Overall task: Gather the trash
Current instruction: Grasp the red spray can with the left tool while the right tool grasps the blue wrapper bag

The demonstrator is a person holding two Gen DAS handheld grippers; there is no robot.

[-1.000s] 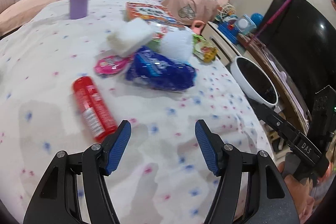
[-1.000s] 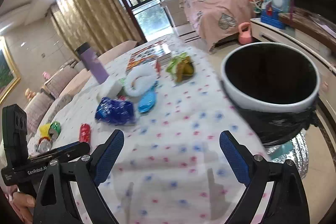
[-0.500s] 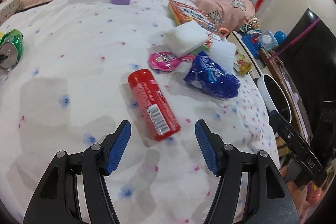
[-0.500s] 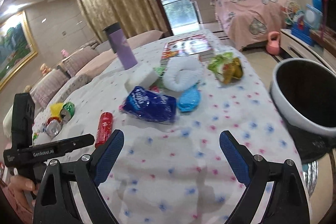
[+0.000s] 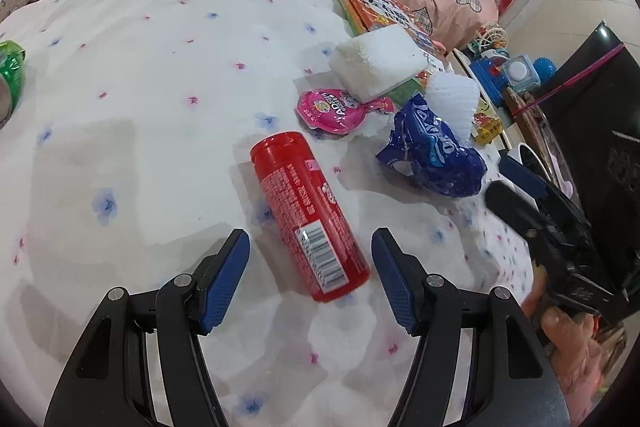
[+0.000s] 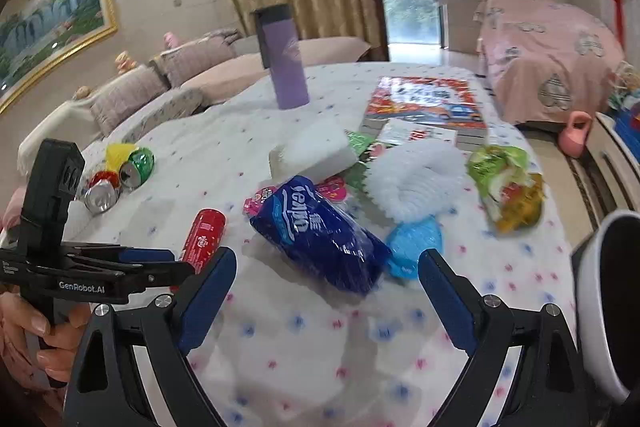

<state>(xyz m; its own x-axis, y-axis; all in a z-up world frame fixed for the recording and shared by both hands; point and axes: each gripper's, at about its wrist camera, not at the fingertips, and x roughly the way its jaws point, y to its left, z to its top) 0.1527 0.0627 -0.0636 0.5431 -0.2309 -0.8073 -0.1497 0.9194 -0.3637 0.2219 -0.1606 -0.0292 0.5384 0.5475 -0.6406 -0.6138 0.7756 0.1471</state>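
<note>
A red tube-shaped can (image 5: 308, 213) lies on the white flowered tablecloth (image 5: 140, 99), its near end between the open jaws of my left gripper (image 5: 310, 277). The can also shows in the right wrist view (image 6: 203, 234). A blue tissue pack (image 6: 320, 233) lies just ahead of my open, empty right gripper (image 6: 326, 297); it also shows in the left wrist view (image 5: 434, 157). A white trash bin (image 6: 606, 303) stands off the table's right edge. The left gripper appears at the left of the right wrist view (image 6: 160, 261).
On the table are a pink foil lid (image 5: 334, 109), a white sponge block (image 5: 378, 61), white foam netting (image 6: 414, 179), a light blue wrapper (image 6: 416, 245), a green-yellow snack bag (image 6: 508, 187), crushed cans (image 6: 120, 175), a purple tumbler (image 6: 284, 67) and a picture book (image 6: 426, 105).
My left gripper has moved in over the red can, which now lies between its jaws. My right gripper has swung left from the bin toward the blue tissue pack.
</note>
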